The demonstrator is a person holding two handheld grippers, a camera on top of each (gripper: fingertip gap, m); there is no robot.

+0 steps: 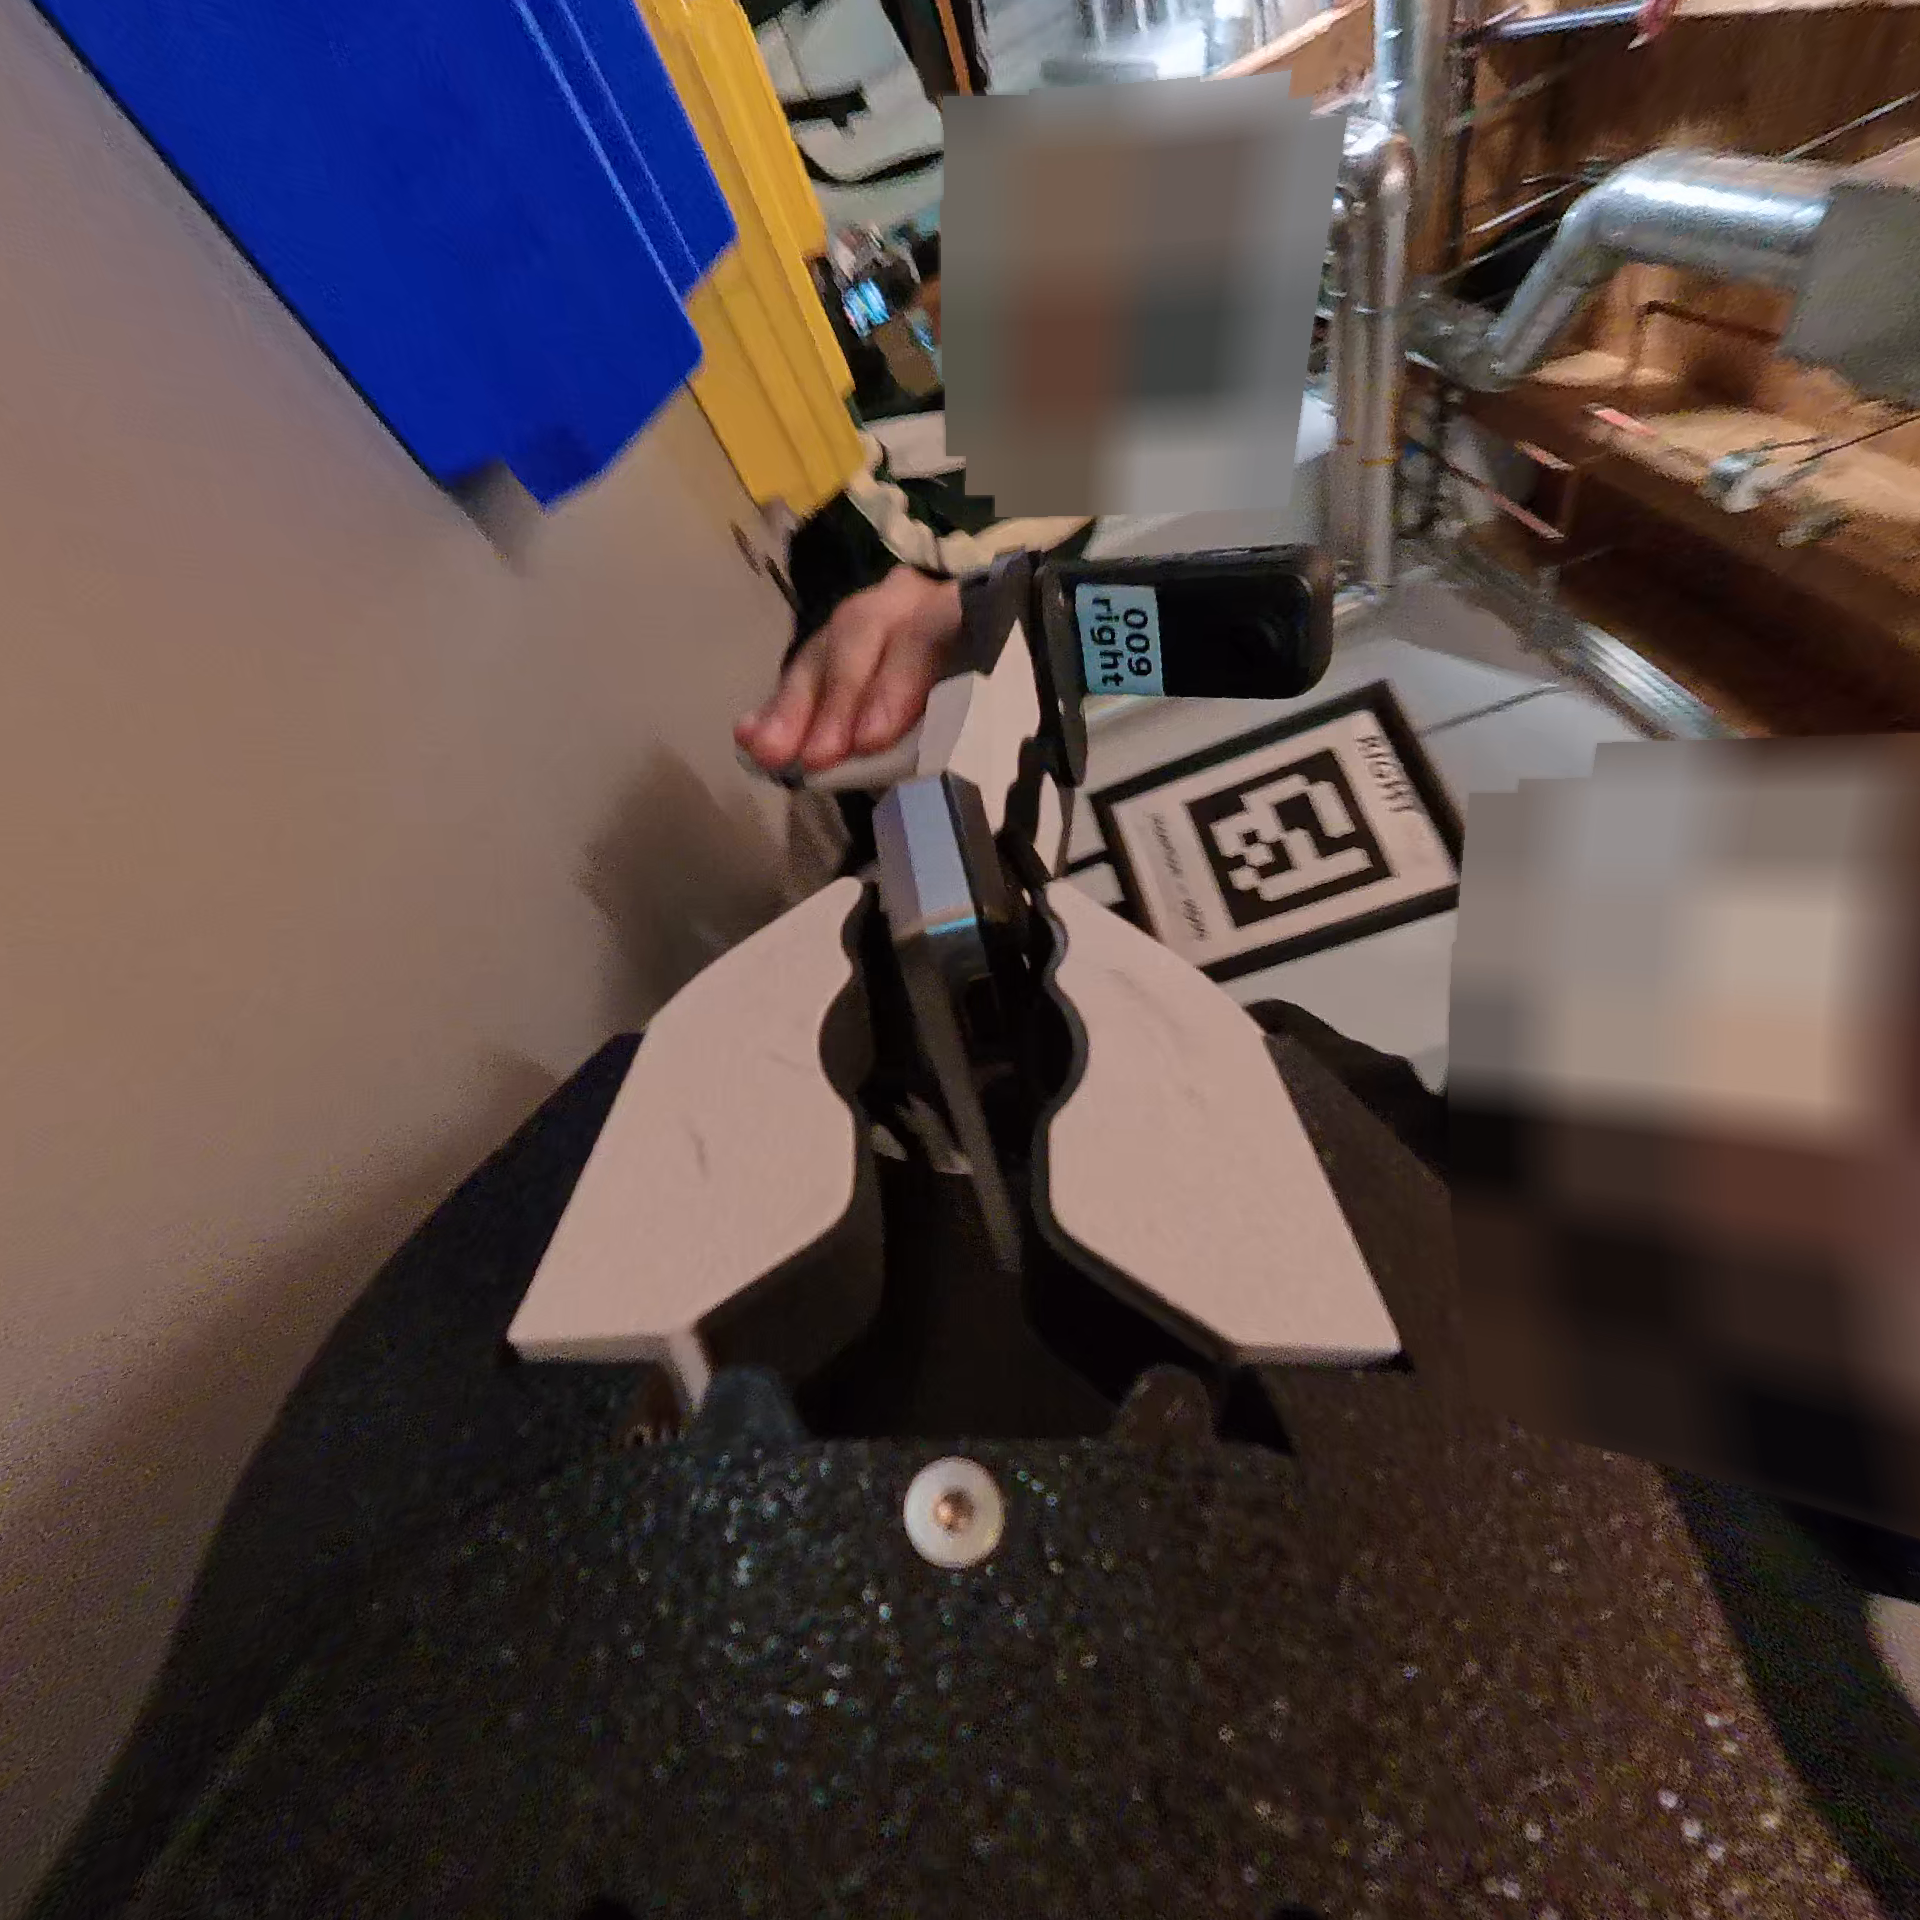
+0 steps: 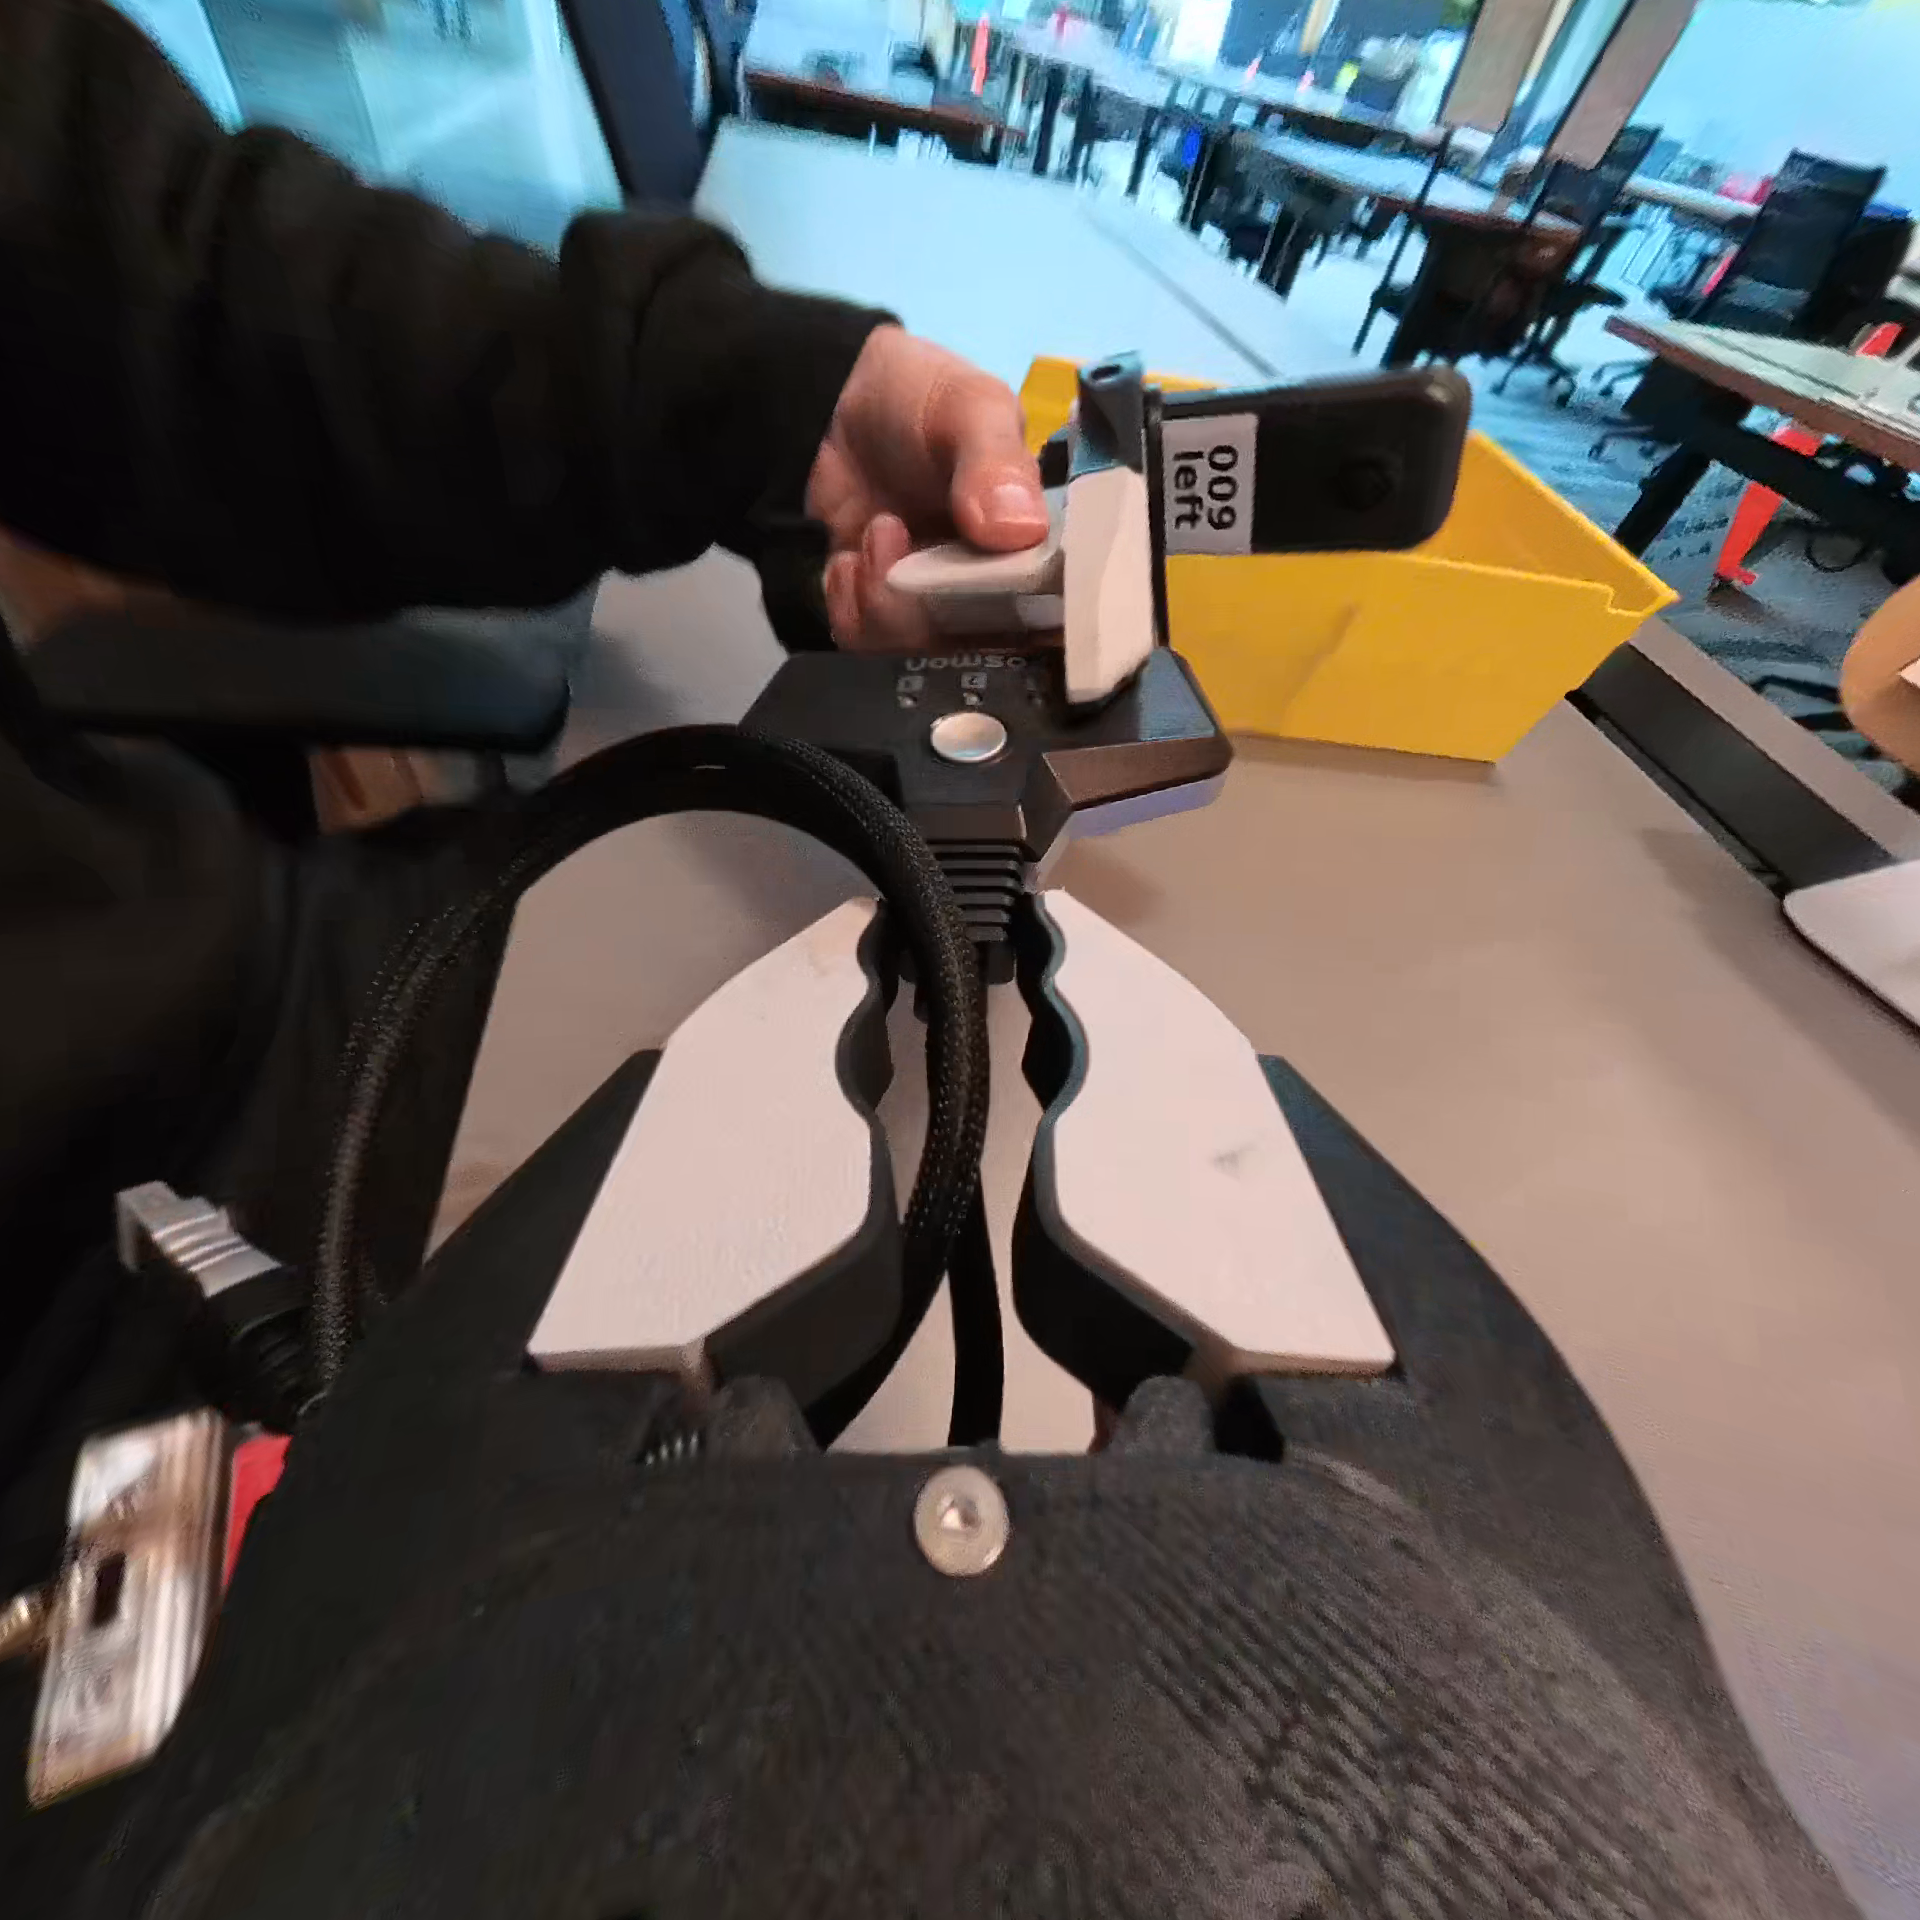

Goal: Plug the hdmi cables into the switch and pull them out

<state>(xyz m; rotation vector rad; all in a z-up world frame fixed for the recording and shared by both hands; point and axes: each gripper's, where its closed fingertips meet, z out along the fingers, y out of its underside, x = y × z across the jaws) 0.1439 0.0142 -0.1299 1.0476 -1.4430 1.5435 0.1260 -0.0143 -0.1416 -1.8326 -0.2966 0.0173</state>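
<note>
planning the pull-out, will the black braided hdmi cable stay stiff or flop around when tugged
Likely floppy: the braided cable already curves in a loose loop beside the right gripper. Its ribbed plug looks rigid, so a pull there should transfer well. The switch seems light and may shift unless the left gripper pins it.

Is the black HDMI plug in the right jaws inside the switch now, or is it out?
In. The plug meets the switch edge with no gap; no metal tip shows.

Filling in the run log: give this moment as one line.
left gripper: shut on switch | right gripper: shut on HDMI plug | plug at switch port | table
</note>
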